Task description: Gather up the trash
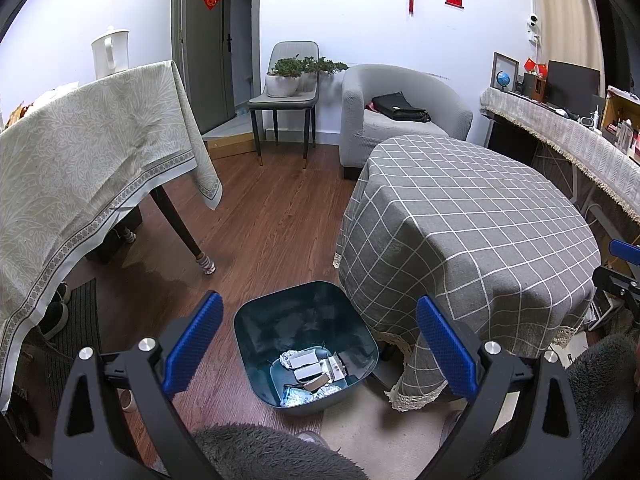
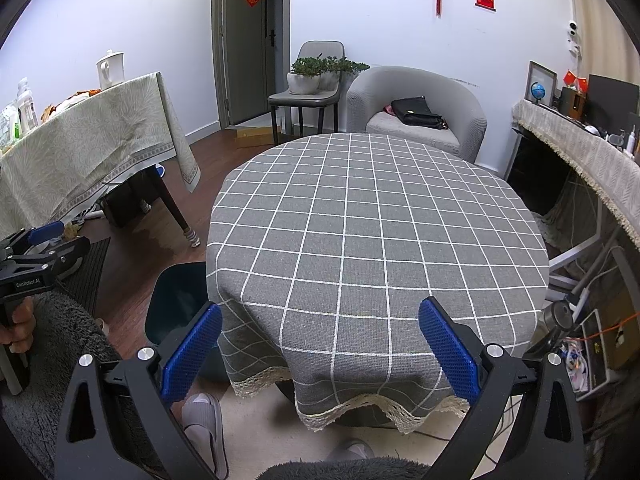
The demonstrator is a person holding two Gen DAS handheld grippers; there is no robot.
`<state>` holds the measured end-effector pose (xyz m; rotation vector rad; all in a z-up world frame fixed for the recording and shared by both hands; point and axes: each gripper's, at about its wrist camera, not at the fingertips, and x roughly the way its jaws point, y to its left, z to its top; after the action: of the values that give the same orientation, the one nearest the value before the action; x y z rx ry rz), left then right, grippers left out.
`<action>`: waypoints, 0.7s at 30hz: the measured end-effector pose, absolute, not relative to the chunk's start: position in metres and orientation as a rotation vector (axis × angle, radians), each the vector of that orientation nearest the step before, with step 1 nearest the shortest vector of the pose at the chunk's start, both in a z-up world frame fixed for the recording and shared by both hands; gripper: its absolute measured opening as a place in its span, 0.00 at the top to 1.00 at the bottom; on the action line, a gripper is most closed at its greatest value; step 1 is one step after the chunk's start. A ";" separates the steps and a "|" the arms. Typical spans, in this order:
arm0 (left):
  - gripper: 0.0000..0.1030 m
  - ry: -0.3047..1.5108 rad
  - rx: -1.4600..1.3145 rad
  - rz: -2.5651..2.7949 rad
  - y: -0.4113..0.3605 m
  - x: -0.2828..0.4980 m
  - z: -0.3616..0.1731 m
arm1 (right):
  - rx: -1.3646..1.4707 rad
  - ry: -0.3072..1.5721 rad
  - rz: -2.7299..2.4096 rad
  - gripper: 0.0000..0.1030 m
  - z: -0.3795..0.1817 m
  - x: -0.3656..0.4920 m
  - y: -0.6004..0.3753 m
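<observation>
A dark teal trash bin point(image 1: 256, 324) stands on the floor left of the round table point(image 1: 472, 216) with the grey checked cloth. Several crumpled foil and paper pieces point(image 1: 312, 376) lie at its bottom. My left gripper point(image 1: 320, 340) is open and empty, held above the bin. My right gripper point(image 2: 320, 344) is open and empty, held over the near edge of the round table point(image 2: 376, 216). The bin's rim point(image 2: 176, 296) shows partly behind the tablecloth in the right wrist view. The left gripper point(image 2: 48, 240) also shows at the left edge there.
A long table with a pale patterned cloth point(image 1: 80, 160) stands at left, a white kettle point(image 1: 110, 52) on it. A grey armchair with a black bag point(image 1: 400, 108), a chair with potted plants point(image 1: 288, 80), and a cluttered side desk point(image 1: 568, 128) stand behind.
</observation>
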<state>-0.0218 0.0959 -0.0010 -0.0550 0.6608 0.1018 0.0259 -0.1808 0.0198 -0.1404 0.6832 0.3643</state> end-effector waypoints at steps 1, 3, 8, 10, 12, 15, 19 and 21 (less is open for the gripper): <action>0.04 0.661 -0.055 0.103 0.096 -0.022 -0.001 | -0.142 0.683 0.365 0.03 0.020 0.026 -0.181; 0.04 0.661 -0.053 0.103 0.096 -0.022 -0.001 | -0.143 0.684 0.366 0.03 0.019 0.025 -0.183; 0.04 0.661 -0.051 0.101 0.096 -0.021 -0.001 | -0.142 0.684 0.365 0.03 0.019 0.026 -0.182; 0.04 0.661 -0.051 0.101 0.095 -0.021 0.000 | -0.142 0.685 0.366 0.03 0.019 0.026 -0.182; 0.04 0.660 -0.051 0.101 0.095 -0.021 0.000 | -0.142 0.684 0.366 0.03 0.019 0.026 -0.182; 0.04 0.661 -0.051 0.104 0.095 -0.021 0.000 | -0.142 0.684 0.365 0.03 0.019 0.026 -0.182; 0.04 0.660 -0.043 0.101 0.095 -0.020 0.000 | -0.143 0.684 0.365 0.03 0.019 0.026 -0.182; 0.04 0.661 -0.045 0.100 0.096 -0.020 -0.001 | -0.143 0.684 0.366 0.03 0.019 0.026 -0.182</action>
<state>-0.0203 0.0960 -0.0007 -0.0448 0.6609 0.0998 0.0258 -0.1824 0.0191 -0.1425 0.6844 0.3655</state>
